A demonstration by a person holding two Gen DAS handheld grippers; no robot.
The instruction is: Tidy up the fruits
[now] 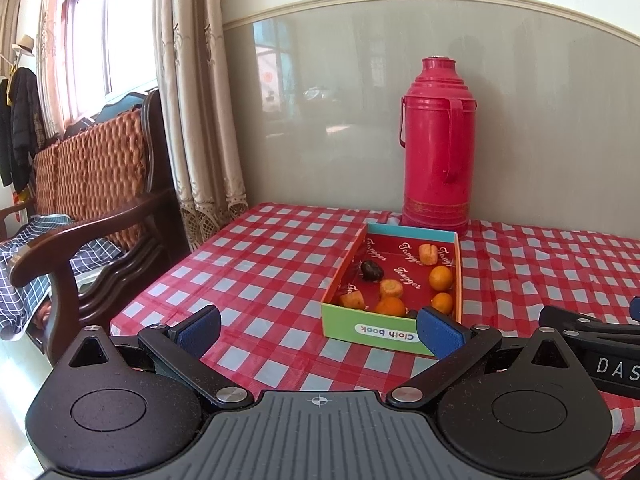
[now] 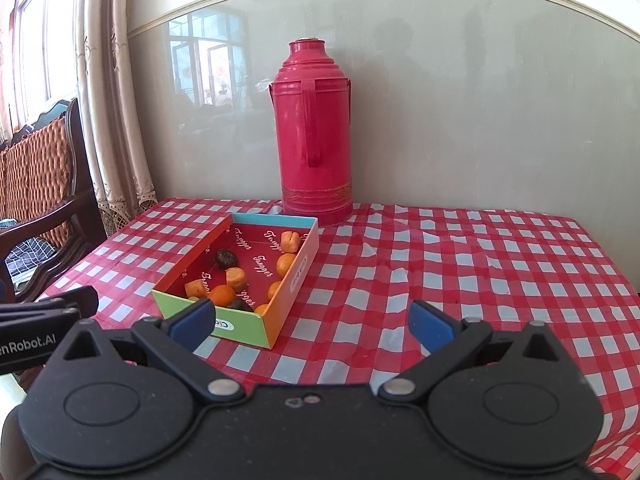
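Note:
A shallow cardboard box (image 1: 370, 330) with a green front and red inside sits on the checked table; it also shows in the right wrist view (image 2: 236, 330). Inside lie several small oranges (image 1: 440, 277) (image 2: 286, 263), orange cut pieces (image 1: 391, 288) (image 2: 235, 277) and a dark fruit (image 1: 371, 269) (image 2: 226, 258). My left gripper (image 1: 320, 330) is open and empty, just in front of the box. My right gripper (image 2: 312, 326) is open and empty, in front of the box's right corner.
A tall red thermos (image 1: 437, 148) (image 2: 316, 132) stands behind the box against the wall. A wooden armchair (image 1: 92, 216) stands left of the table beside curtains (image 1: 196, 100). The red checked tablecloth (image 2: 480, 272) stretches to the right of the box.

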